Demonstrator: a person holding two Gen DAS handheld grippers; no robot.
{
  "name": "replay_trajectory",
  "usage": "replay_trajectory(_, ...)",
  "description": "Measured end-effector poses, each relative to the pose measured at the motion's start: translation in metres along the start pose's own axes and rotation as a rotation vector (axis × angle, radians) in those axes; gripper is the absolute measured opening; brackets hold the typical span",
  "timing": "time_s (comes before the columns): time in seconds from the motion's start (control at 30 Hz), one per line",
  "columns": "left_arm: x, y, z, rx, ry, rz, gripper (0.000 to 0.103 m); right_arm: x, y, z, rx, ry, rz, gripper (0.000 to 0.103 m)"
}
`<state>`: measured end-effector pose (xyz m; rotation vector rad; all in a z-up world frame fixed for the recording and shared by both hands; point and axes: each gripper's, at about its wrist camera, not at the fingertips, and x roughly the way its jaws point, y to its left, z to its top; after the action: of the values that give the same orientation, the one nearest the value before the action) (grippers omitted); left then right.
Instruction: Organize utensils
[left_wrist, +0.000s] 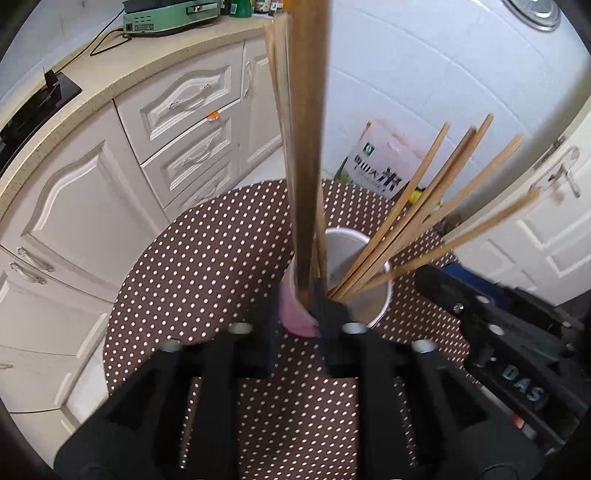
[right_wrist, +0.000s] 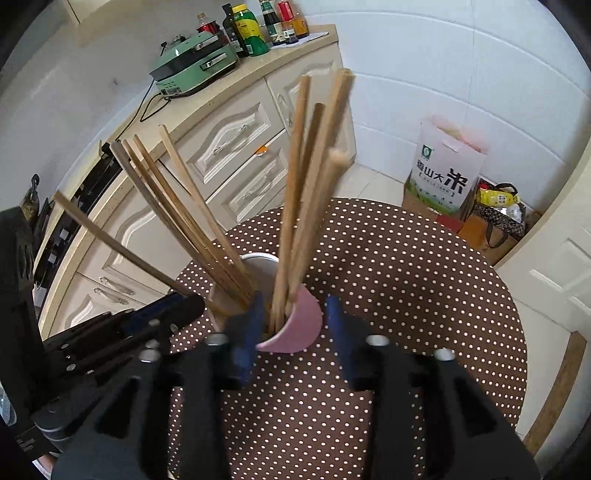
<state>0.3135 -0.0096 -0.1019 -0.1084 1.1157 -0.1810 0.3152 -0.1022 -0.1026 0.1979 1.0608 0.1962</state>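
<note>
Both bundles of chopsticks (right_wrist: 295, 206) stand in the pink cup (right_wrist: 295, 328) mid-worktop (right_wrist: 406, 295), fanned against its rim. Left gripper (left_wrist: 295, 325) and right gripper (right_wrist: 291, 325) have jaws apart, straddling the cup, gripping nothing, so the sticks rest free.

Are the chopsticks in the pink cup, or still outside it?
In: the chopsticks stand with lower ends inside the pink cup, leaning on its rim.

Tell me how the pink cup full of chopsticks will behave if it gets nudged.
The pink cup looks narrow and the chopsticks tower above its rim, so it probably tips easily. The sticks stand loose and would likely shift or fan out.
</note>
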Motion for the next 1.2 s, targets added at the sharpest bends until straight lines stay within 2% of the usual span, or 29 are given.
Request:
replay_trajectory(0.07, -0.003, 0.002, -0.005, -0.005, -0.027, 0.028, 0.053, -0.002, -0.004, -0.004, 0.009, 0.001, -0.008, 0.046)
replay_trajectory(0.33, -0.005, 0.01, -0.022, -0.014, -0.02, 0.05, 0.053, -0.008, -0.019, -0.018, 0.042, 0.016, -0.022, 0.051)
replay_trajectory(0.6, -0.019, 0.007, -0.036, 0.0, -0.042, 0.079, 0.061, -0.028, -0.019, -0.031, 0.029, 0.0, -0.021, 0.057)
replay_trajectory(0.87, -0.056, -0.003, -0.047, 0.033, -0.13, 0.127, 0.069, -0.058, -0.011, -0.047, -0.014, -0.051, -0.038, 0.067)
replay_trajectory(1.03, -0.086, -0.013, -0.053, 0.045, -0.192, 0.126, 0.073, -0.081, -0.003, -0.056, -0.051, -0.101, -0.049, 0.075)
replay_trajectory(1.2, -0.109, -0.02, -0.059, 0.062, -0.233, 0.117, 0.074, -0.1, -0.002, -0.064, -0.054, -0.129, -0.044, 0.077)
